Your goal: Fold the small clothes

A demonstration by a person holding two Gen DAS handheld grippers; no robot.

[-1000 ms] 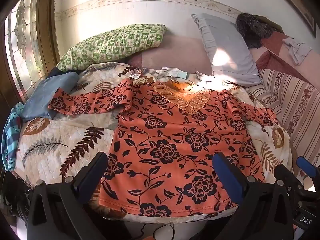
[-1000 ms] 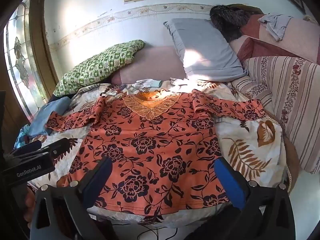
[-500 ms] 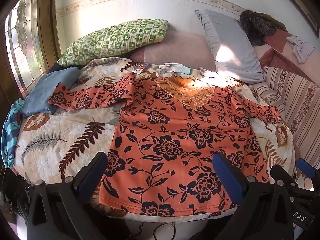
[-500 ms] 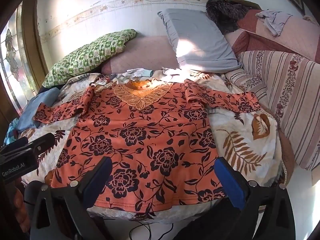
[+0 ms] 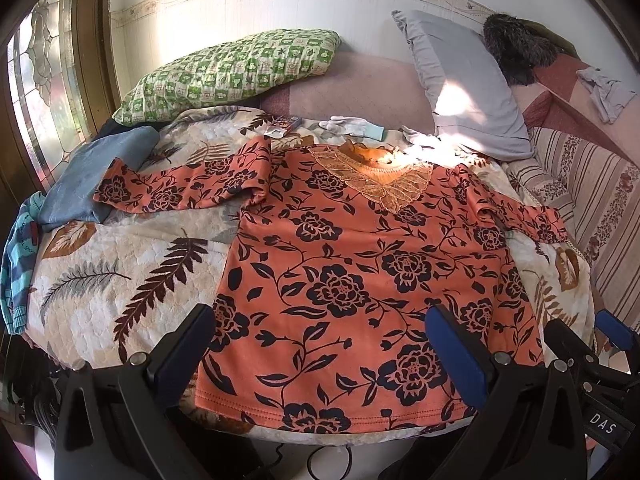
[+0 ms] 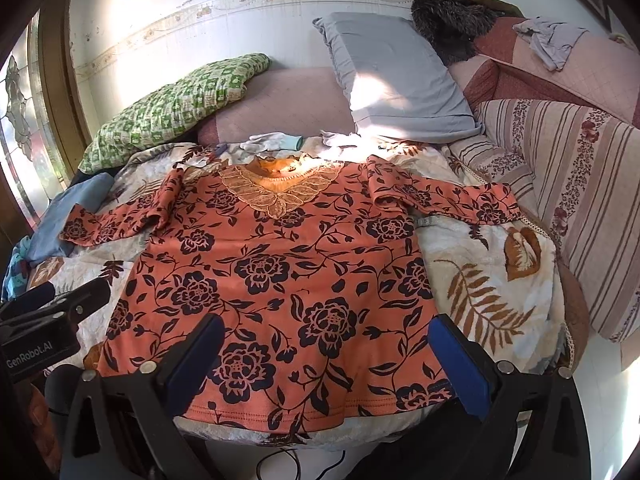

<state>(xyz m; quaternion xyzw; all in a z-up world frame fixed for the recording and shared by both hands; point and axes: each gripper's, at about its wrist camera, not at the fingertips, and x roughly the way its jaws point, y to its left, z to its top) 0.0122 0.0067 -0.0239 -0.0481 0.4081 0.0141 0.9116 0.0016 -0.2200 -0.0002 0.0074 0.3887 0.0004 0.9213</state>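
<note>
An orange top with black flowers (image 5: 352,280) lies flat, front up, on the leaf-print bedspread (image 5: 112,280), sleeves spread to both sides, hem toward me. It also shows in the right wrist view (image 6: 288,280). My left gripper (image 5: 320,352) is open and empty, hovering over the hem. My right gripper (image 6: 324,360) is open and empty over the hem as well. The right gripper's edge shows in the left wrist view (image 5: 608,360); the left gripper shows in the right wrist view (image 6: 52,316).
A green checked pillow (image 5: 228,72) and a grey pillow (image 5: 464,88) lean on the wall. A folded blue cloth (image 5: 92,180) lies by the left sleeve. White gloves (image 5: 352,126) lie above the collar. A striped blanket (image 6: 580,208) borders the right.
Both grippers have drifted slightly, tilting the views a little; the top lies unchanged and both stay open.
</note>
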